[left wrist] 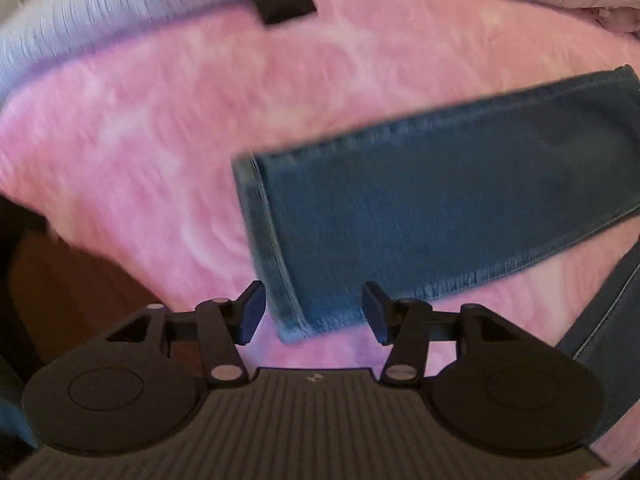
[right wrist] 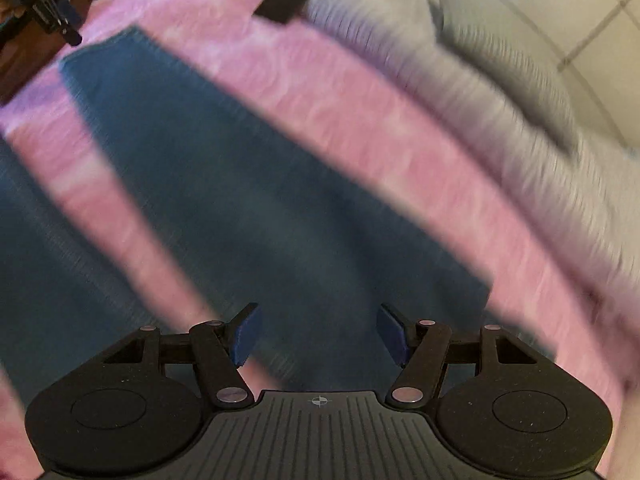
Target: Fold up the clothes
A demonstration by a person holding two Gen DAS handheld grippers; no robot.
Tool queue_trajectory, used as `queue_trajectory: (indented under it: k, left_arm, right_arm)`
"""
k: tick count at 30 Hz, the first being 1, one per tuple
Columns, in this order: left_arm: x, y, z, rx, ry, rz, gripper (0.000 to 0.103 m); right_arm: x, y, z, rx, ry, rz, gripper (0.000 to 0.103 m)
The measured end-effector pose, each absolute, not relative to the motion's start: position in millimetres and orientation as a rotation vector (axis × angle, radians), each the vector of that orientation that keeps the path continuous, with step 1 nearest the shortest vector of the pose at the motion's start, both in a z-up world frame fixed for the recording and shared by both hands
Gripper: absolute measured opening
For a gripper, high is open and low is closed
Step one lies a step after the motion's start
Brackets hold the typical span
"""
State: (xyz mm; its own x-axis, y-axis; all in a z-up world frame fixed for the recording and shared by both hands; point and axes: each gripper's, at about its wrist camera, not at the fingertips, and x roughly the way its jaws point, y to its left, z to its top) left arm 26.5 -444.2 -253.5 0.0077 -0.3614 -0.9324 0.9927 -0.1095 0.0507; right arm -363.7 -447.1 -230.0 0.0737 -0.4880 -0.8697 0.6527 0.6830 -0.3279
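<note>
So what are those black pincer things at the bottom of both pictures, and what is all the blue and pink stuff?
Those are two hand-held grippers; a person carries one in each hand, and a wide-angle camera on each looks out along its fingers. One picture comes from the left gripper, the other from the right gripper. Both stand open and hold nothing. The blue cloth is a pair of jeans spread on a fluffy pink blanket: the left camera sees a leg's hem, the right one looks along a leg. Behind lies pale ribbed bedding. The pictures are blurred.
</note>
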Motion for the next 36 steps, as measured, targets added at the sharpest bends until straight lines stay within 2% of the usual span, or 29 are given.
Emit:
queue_trajectory:
  k: [3,6,7,8,14,21,25,28,31,36]
  left_arm:
    - [34,-448,-273,0.996,0.921,-1.343,0.049]
    - [37,-447,-278,0.963,0.976,-1.322,0.041]
    - [35,-446,-276,0.975,0.953,-1.322,0.03]
    - [33,-444,-274,0.987,0.93,-1.32,0.013]
    - [40,-410,-239,0.956,0.949,-1.368,0.013]
    - [41,-368,-239,0.961,1.069,-1.359,0.013]
    - [42,-346,-241,0.907,1.046,-1.371,0.016]
    - [50,-343,-235,0.842,1.032,-1.319,0.025]
    - [52,-326,-220,0.779,1.023,-1.32,0.04]
    - [23,-289,-226,0.733,1.145,-1.477,0.05]
  right_arm:
    - [-369,-409,-239,0.235,1.267,-0.862,0.064]
    - [-374,-379,-245,0.291,1.292,-0.864,0.064]
    - [-375,-372,-246,0.31,1.297,-0.872,0.064]
    - [-376,-367,-247,0.328,1.3,-0.881,0.064]
    - [-377,-354,-235,0.353,1.29,-0.933,0.064]
    - [-378,-345,-229,0.393,1.271,-0.968,0.064]
    - [-378,-331,-229,0.403,1.271,-0.973,0.064]
    - [-378,-322,-229,0.41,1.271,-0.959,0.064]
    - [-378,-312,-230,0.418,1.271,-0.945,0.064]
    - [-384,-307,-233,0.428,1.253,-0.921,0.064]
